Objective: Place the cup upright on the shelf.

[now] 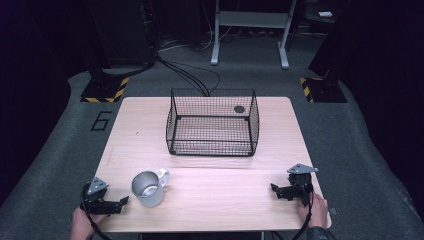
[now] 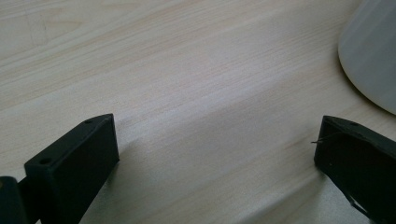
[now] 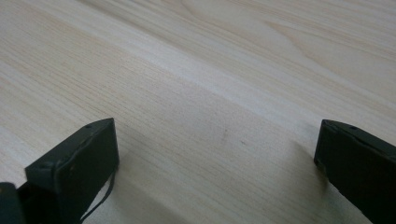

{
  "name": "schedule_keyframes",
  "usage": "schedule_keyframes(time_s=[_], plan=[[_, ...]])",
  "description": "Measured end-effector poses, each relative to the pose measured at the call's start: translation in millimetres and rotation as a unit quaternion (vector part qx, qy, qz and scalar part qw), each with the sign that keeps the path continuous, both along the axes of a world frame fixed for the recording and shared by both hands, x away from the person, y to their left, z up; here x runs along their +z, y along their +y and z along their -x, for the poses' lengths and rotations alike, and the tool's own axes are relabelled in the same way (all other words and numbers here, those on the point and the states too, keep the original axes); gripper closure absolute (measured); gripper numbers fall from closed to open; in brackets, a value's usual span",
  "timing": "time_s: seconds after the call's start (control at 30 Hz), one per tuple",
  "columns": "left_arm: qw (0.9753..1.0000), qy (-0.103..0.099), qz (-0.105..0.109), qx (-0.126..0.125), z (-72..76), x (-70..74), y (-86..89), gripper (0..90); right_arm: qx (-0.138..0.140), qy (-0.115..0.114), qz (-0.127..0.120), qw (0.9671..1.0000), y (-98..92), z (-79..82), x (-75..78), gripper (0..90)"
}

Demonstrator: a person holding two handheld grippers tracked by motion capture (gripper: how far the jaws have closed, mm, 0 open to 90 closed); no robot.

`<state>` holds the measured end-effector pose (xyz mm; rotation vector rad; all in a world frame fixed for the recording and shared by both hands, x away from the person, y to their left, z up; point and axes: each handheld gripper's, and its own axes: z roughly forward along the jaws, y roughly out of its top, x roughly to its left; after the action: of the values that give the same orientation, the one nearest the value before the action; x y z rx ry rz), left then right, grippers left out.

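The light wooden rectangular desk point(image 1: 210, 150) stands on grey carpet, its near edge toward the person. On its far half, about centred, sits a black wire-mesh basket point(image 1: 212, 122) with an open top, well apart from both grippers.

The metal mug with a white handle point(image 1: 148, 188) stands upright on the near left part of the desk, its open mouth up and the handle pointing to the far right. It lies just to the right of the left gripper point(image 1: 120, 202), near its jaw tips but not touching them as far as the high view shows. In the left gripper view the mug's pale rounded wall point(image 2: 371, 56) shows at the upper right, beyond and to the side of the right-hand jaw rather than between the two.

The left gripper rests low at the near left corner, held by a hand point(image 1: 82, 222), with its jaws spread wide apart over bare wood point(image 2: 215, 135) and nothing between them.

The right gripper point(image 1: 276, 190) sits near the near right corner, held by the other hand point(image 1: 316, 210), well apart from the mug. Its jaws also stand wide apart over bare wood grain point(image 3: 217, 140), clamping nothing.
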<state>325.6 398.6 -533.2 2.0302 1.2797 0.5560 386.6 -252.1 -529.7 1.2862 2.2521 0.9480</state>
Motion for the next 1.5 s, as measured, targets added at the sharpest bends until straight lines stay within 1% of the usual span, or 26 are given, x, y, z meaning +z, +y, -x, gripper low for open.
schedule_keyframes(time_s=[0.03, 0.07, 0.1, 0.13, 0.23, 0.27, 0.3, 0.33, 0.37, 0.43, 0.47, 0.53, 0.57, 0.6, 0.63, 0.73, 0.83, 0.9, 0.93, 1.0, 1.03, 1.07, 1.13, 1.17, 1.3, 1.5], plan=[[1.0000, -0.002, 0.001, 0.001, -0.1, -0.3, -0.2, 0.0, 0.010, -0.002, 0.001, 0.9999, -0.6, -2.1, -0.1, 0.0], [1.0000, -0.001, 0.001, 0.000, -0.1, -0.2, -0.1, 0.0, 0.010, 0.002, 0.000, 0.9999, -0.4, -2.1, 0.2, 0.0], [1.0000, -0.001, 0.001, -0.002, 0.0, -0.2, -0.3, 0.0, 0.015, 0.000, 0.002, 0.9999, -0.8, -3.0, 0.1, 0.0], [0.9999, 0.008, -0.001, -0.008, 0.1, 1.2, 0.1, 0.0, 0.019, 0.000, 0.003, 0.9998, -1.3, -3.6, 0.2, 0.0], [0.9999, 0.007, 0.001, -0.013, 1.0, 1.2, 0.4, 0.0, 0.020, -0.005, 0.000, 0.9998, -1.1, -5.0, -0.2, 0.0], [0.9998, 0.012, 0.004, -0.015, 1.4, 2.0, 0.6, 0.0, 0.024, -0.004, 0.004, 0.9997, -1.6, -5.3, -0.1, 0.0], [0.9998, 0.008, 0.009, -0.016, 1.6, 1.8, -0.2, 0.0, 0.026, -0.001, 0.004, 0.9996, -1.8, -5.4, 0.2, 0.0], [0.9997, 0.013, 0.011, -0.020, 2.5, 2.7, -1.2, 0.0, 0.026, 0.000, 0.004, 0.9996, -1.7, -5.4, 0.2, 0.0], [0.9994, 0.022, 0.007, -0.028, 3.1, 4.9, -1.6, 0.0, 0.026, -0.001, 0.003, 0.9997, -1.7, -5.4, 0.1, 0.0], [0.9992, 0.018, 0.008, -0.034, 5.3, 7.7, -4.2, 0.0, 0.024, -0.005, 0.003, 0.9997, -1.5, -5.5, -0.3, 0.0], [0.9994, 0.009, 0.012, -0.032, 6.5, 8.4, -5.6, 0.0, 0.025, -0.002, 0.004, 0.9997, -1.6, -5.4, 0.1, 0.0], [0.9990, 0.011, 0.021, -0.038, 9.1, 12.7, -6.8, 0.0, 0.025, -0.003, 0.003, 0.9997, -1.6, -5.4, -0.1, 0.0], [0.9991, 0.001, 0.020, -0.038, 10.4, 14.2, -8.7, 0.0, 0.025, -0.003, 0.004, 0.9997, -1.6, -5.4, 0.0, 0.0], [0.9989, 0.002, 0.020, -0.043, 11.5, 16.7, -9.6, 0.0, 0.025, -0.004, 0.003, 0.9997, -1.6, -5.4, -0.1, 0.0], [0.9987, -0.003, 0.024, -0.045, 12.7, 18.5, -10.6, 0.0, 0.025, -0.003, 0.004, 0.9997, -1.5, -5.4, -0.1, 0.0], [0.9978, -0.008, 0.031, -0.058, 16.4, 26.7, -12.7, 0.0, 0.026, -0.002, 0.004, 0.9997, -1.7, -5.4, 0.1, 0.0], [0.9968, -0.020, 0.037, -0.067, 20.1, 33.9, -16.2, 0.0, 0.026, -0.003, 0.003, 0.9997, -1.7, -5.5, 0.0, 0.0], [0.9960, -0.020, 0.037, -0.079, 23.1, 39.8, -18.0, 0.0, 0.026, -0.001, 0.005, 0.9997, -1.8, -5.4, 0.1, 0.0], [0.9958, -0.027, 0.039, -0.078, 24.7, 42.1, -19.7, 0.0, 0.025, -0.004, 0.002, 0.9997, -1.6, -5.5, -0.2, 0.0], [0.9945, -0.030, 0.044, -0.090, 27.3, 48.0, -22.1, 0.0, 0.025, -0.004, 0.003, 0.9997, -1.6, -5.5, -0.1, 0.0], [0.9940, -0.036, 0.047, -0.091, 28.3, 49.9, -24.3, 0.0, 0.025, -0.005, 0.002, 0.9997, -1.5, -5.5, -0.4, 0.0], [0.9936, -0.035, 0.048, -0.096, 29.3, 52.7, -25.8, 0.0, 0.025, -0.002, 0.004, 0.9997, -1.6, -5.4, 0.0, 0.0], [0.9923, -0.037, 0.052, -0.106, 30.5, 57.5, -28.8, 0.0, 0.025, -0.004, 0.002, 0.9997, -1.6, -5.5, -0.2, 0.0], [0.9917, -0.043, 0.057, -0.107, 31.1, 59.0, -31.0, 0.0, 0.025, -0.004, 0.002, 0.9997, -1.6, -5.5, -0.2, 0.0], [0.9907, -0.047, 0.055, -0.115, 31.5, 66.0, -37.0, 0.0, 0.026, -0.004, 0.002, 0.9997, -1.7, -5.5, -0.2, 0.0], [0.9888, -0.047, 0.053, -0.132, 28.2, 69.6, -46.6, 0.0, 0.026, -0.004, 0.002, 0.9996, -1.7, -5.6, -0.2, 0.0]])
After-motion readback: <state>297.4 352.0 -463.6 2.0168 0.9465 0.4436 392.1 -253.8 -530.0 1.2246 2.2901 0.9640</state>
